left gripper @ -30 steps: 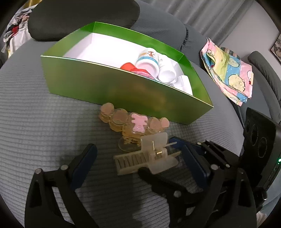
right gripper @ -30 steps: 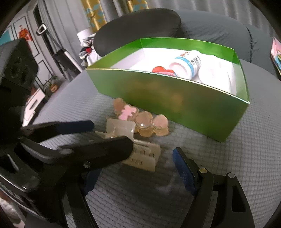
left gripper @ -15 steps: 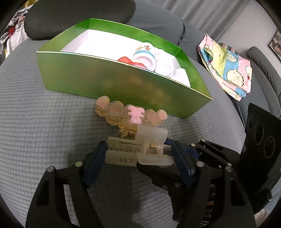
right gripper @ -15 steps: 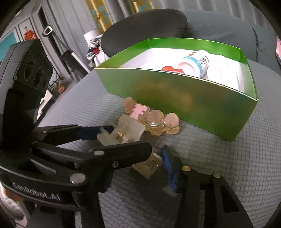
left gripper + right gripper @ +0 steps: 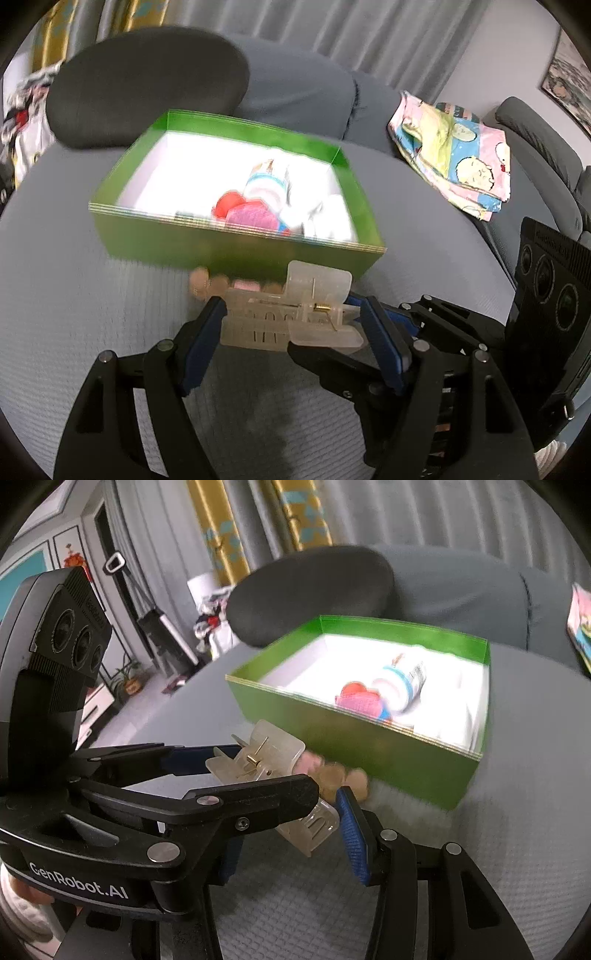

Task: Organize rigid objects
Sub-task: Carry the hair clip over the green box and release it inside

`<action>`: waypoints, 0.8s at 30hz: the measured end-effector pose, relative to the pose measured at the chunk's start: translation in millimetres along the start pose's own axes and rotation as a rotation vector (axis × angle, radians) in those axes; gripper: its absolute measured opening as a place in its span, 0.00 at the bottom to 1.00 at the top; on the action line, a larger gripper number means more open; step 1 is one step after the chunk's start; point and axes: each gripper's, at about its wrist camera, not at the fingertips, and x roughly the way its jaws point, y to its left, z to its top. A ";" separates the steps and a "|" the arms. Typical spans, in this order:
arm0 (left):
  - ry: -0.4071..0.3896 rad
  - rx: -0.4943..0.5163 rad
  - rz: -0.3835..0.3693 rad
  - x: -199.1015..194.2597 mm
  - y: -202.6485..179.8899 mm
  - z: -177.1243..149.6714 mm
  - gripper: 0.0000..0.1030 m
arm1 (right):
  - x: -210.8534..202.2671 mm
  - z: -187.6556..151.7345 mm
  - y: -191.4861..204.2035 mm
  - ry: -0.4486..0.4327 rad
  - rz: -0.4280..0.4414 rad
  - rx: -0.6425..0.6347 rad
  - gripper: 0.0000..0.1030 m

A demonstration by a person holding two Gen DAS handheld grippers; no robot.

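My left gripper (image 5: 291,328) is shut on a clear plastic hair claw clip (image 5: 295,317) and holds it above the grey cushion, in front of the green box (image 5: 229,251). The clip also shows in the right wrist view (image 5: 266,764), with the left gripper's black finger across it. My right gripper (image 5: 291,842) is around the clip's lower end; whether its pads touch the clip I cannot tell. An amber decorated hair clip (image 5: 229,286) lies on the cushion against the box's front wall. The box (image 5: 369,738) holds a white bottle (image 5: 402,686) and red and pink items (image 5: 360,701).
A dark round cushion (image 5: 147,85) sits behind the box. A folded cartoon-print cloth (image 5: 454,155) lies at the right on the sofa. The sofa back rises behind. Floor and furniture show at the left in the right wrist view.
My left gripper closed on the clear claw clip and lifted it off the cushion toward the box. The right gripper narrowed around the clip's lower end.
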 end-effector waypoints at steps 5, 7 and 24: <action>-0.040 0.024 -0.007 -4.0 -2.8 29.9 0.73 | -8.4 27.9 -5.5 -0.054 -0.018 -0.016 0.48; -0.052 0.032 -0.007 -3.5 -3.2 40.0 0.73 | -8.2 38.7 -8.6 -0.069 -0.022 -0.014 0.48; -0.036 0.005 -0.009 38.5 15.5 93.2 0.75 | 35.8 87.6 -46.8 -0.075 -0.034 0.003 0.48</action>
